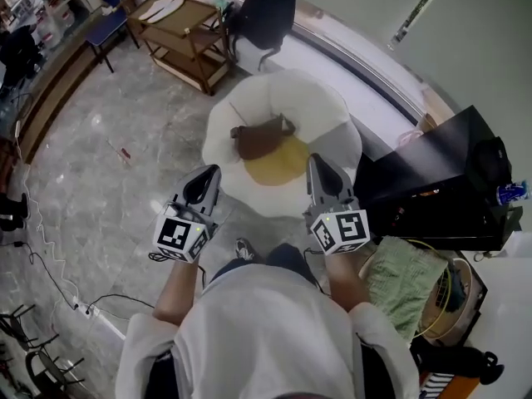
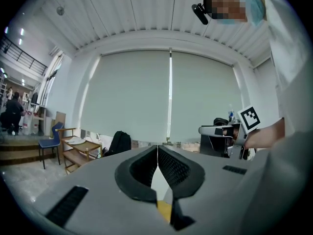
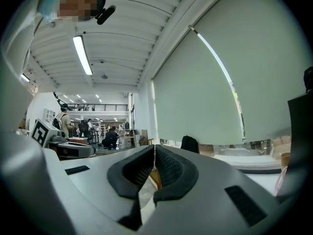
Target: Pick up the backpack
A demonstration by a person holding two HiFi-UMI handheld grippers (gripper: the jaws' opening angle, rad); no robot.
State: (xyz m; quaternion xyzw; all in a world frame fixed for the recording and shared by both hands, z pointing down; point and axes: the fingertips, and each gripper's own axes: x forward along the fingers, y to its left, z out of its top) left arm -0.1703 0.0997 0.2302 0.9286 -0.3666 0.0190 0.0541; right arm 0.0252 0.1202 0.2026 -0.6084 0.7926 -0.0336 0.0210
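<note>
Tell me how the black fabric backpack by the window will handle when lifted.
The black fabric backpack stands upright and rounded, so it probably holds some shape yet is soft and may sag. It seems propped against the white window ledge, so a push could topple it.

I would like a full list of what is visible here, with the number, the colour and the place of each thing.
backpack: one, black, by the window ledge, far ahead
bag: one, brown, on the cushion
cushion: one, white with yellow middle, on the floor ahead
cart: one, wooden, left of the backpack
chair: one, blue, far left
cabinet: one, black, right
cloth: one, green, in the basket, lower right
cables: several, white and black, floor at left
left gripper: one, grey, shut, empty
right gripper: one, grey, shut, empty
</note>
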